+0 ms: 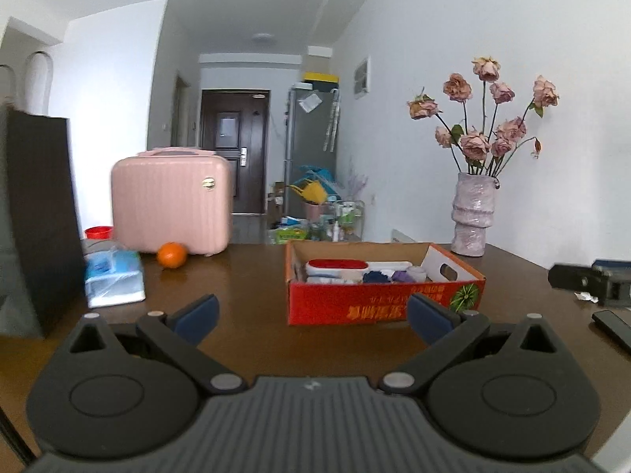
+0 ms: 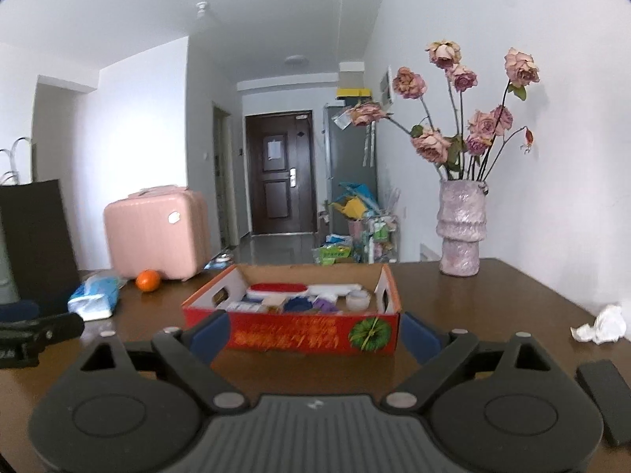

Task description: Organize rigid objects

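Two blue-padded fingers of the left gripper [image 1: 311, 313] stand wide apart with nothing between them, hovering low over the dark brown wooden worktop [image 1: 244, 276]. Ahead and a little right sits the shallow red cardboard tray box [image 1: 384, 307], its near wall printed with yellow characters and a green fruit mark. Inside lie small rigid items: a red oblong lidded case [image 1: 337, 264], a white flat case [image 1: 388, 265], and dark blue and purple pieces too small to name. These look light and stiff; the smooth plastic cases could slip, so pinching across their short sides seems wisest. The cardboard walls would likely flex under a hard squeeze. Left of the box are a round orange fruit [image 1: 172, 254], a pink ribbed hard-shell mini suitcase [image 1: 171, 201] and a blue-and-white soft tissue pack [image 1: 114, 278].

From the right wrist view, the right gripper [image 2: 315, 337] is likewise spread wide and empty, its fingers framing the box's near wall without clearly touching it. A rough pinkish ceramic vase of dried roses [image 2: 460, 226] stands near the back right edge, fragile and top-heavy by my judgement. A crumpled white tissue [image 2: 601, 325] lies to the right.
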